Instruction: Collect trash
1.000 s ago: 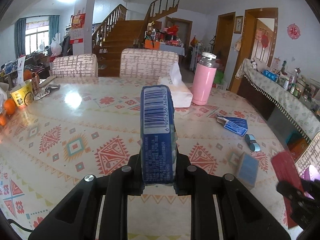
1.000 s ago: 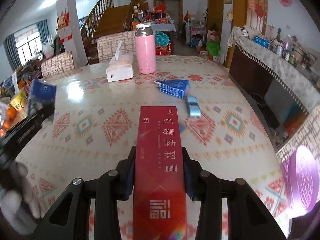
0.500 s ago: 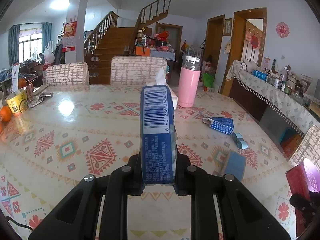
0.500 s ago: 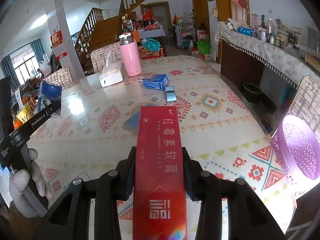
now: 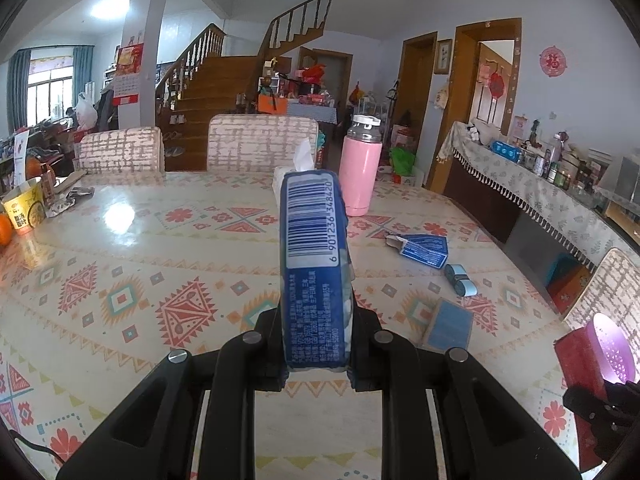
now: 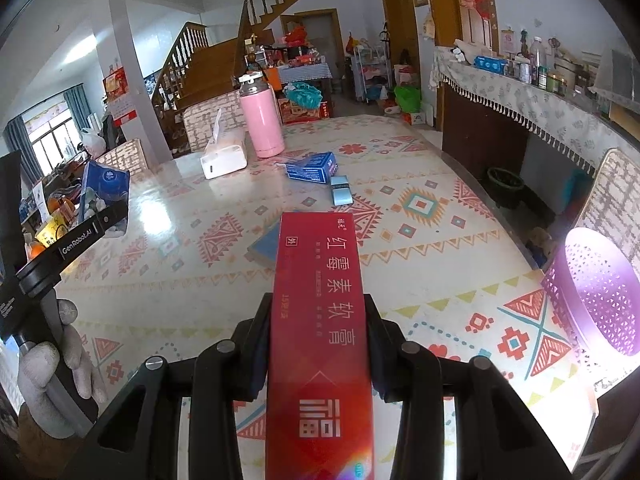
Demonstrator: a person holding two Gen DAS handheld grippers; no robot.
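My left gripper (image 5: pixel 316 344) is shut on a blue tissue pack (image 5: pixel 314 264) with a barcode, held upright above the patterned table (image 5: pixel 140 272). It also shows in the right wrist view (image 6: pixel 105 188). My right gripper (image 6: pixel 318 344) is shut on a long red box (image 6: pixel 320 320) with Chinese lettering, held over the table's near right part. The purple perforated trash basket (image 6: pixel 600 292) stands just off the table's right edge, to the right of the red box. On the table lie a torn blue carton (image 5: pixel 424 250), a small light-blue packet (image 5: pixel 460 280) and a flat blue box (image 5: pixel 448 326).
A pink flask (image 5: pixel 360 172) and a white tissue box (image 6: pixel 224 156) stand at the far side. A yellow cup (image 5: pixel 24 208) and oranges sit at the far left. Chairs (image 5: pixel 260 144) line the far edge. A sideboard (image 5: pixel 540 192) runs along the right wall.
Both grippers have drawn back toward the near edge, still holding their items. The right gripper has swung right, so the purple basket looms larger beside the red box.
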